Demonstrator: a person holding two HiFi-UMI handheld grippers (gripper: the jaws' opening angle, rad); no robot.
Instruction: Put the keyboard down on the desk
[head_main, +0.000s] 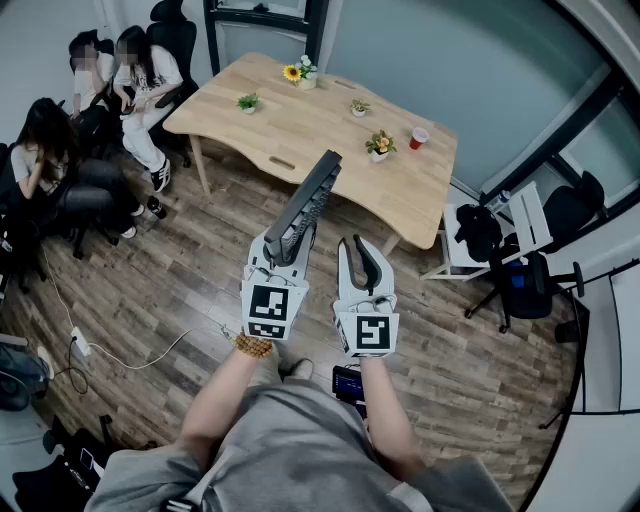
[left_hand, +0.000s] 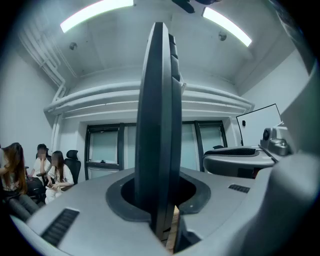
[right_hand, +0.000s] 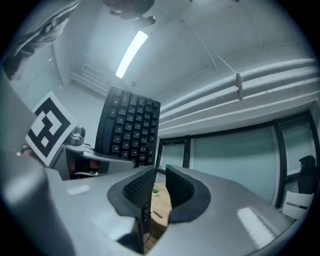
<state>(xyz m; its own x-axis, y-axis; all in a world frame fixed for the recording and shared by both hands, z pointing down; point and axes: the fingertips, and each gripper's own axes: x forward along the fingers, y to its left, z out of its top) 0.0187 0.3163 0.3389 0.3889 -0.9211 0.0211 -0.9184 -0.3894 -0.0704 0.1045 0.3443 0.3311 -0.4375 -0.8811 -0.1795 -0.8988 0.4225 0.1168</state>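
Note:
A black keyboard (head_main: 306, 203) stands on end, tilted up and away over the wood floor, short of the light wooden desk (head_main: 300, 135). My left gripper (head_main: 284, 247) is shut on its lower end; in the left gripper view the keyboard (left_hand: 159, 125) shows edge-on, clamped between the jaws of the left gripper (left_hand: 161, 202). My right gripper (head_main: 361, 258) hangs just right of it, open by a narrow gap with nothing between the pads. In the right gripper view the right gripper (right_hand: 159, 187) shows that gap, and the keyboard's key side (right_hand: 129, 126) is at the left.
On the desk stand several small potted plants (head_main: 379, 145), a yellow flower (head_main: 293, 72) and a red cup (head_main: 419, 137). People sit on chairs at the far left (head_main: 130, 75). A black office chair (head_main: 520, 280) and a white stand are at the right. A cable (head_main: 130, 360) lies on the floor.

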